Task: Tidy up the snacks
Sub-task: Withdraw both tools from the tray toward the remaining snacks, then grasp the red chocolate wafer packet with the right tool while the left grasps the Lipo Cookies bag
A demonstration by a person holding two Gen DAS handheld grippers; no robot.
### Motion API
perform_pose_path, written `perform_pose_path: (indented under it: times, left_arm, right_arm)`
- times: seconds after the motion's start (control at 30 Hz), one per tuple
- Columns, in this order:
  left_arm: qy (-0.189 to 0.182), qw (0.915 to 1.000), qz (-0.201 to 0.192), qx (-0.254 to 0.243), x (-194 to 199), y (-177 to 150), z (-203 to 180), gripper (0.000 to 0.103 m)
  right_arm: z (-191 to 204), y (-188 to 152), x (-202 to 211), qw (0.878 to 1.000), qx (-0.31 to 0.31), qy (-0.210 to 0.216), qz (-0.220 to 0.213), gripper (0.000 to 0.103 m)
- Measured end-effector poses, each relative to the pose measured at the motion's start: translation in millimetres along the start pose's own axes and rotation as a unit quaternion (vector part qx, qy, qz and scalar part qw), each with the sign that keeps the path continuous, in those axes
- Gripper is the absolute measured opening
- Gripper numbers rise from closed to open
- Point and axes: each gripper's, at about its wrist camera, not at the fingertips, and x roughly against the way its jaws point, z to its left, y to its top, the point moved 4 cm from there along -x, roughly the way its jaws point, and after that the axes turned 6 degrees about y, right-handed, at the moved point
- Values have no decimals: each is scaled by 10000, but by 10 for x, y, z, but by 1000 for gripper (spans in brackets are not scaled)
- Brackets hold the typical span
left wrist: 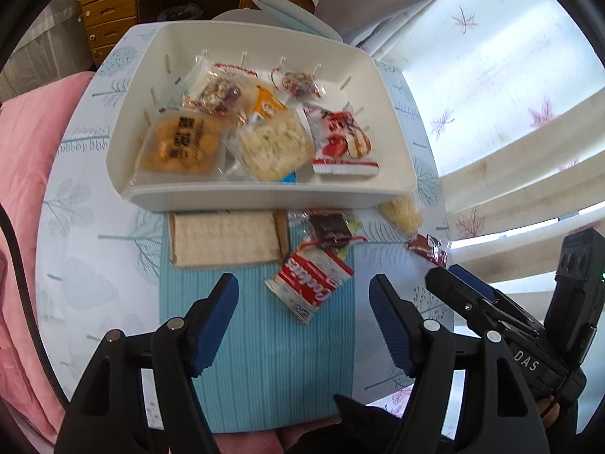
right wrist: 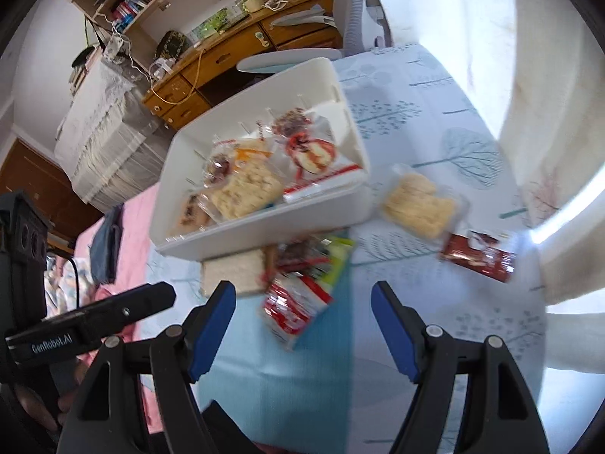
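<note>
On the surface [left wrist: 75, 265], white bin [left wrist: 264, 193] of snacks, red packet [left wrist: 308, 283] on blue mat [left wrist: 257, 340], left tongs [left wrist: 304, 325] and right tongs [right wrist: 302, 329] both open, empty.

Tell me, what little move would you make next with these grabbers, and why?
Probably lower the left gripper onto the red-and-white snack packet. Its jaws stand open and empty, and the packet lies loose on the blue mat just ahead of them, outside the white box where several other snacks already sit. The right gripper is open and empty too.
</note>
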Motion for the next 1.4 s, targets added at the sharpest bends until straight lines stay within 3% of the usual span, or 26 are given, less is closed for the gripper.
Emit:
perform_pose_path:
  times: [0.23,0.67,1.0,1.4]
  left_arm:
    - [94,9998,147,103,-182,-175,-215,81]
    - [485,9964,554,428,-711,-278,-449,83]
    - [754,9907,834,766,-1170,-248,-444,83]
    - [864,9887,851,885,-1451,-135,-418,83]
  right_arm:
    - [-335,-81,184,9988,292,-373,92,75]
    - [-820,-4,208,9913,918,-880,343,75]
    - [-1072,0,-138,9708,1966,-1346,283,75]
    - [-1296,19,-536,9607,2284,-1489,527,74]
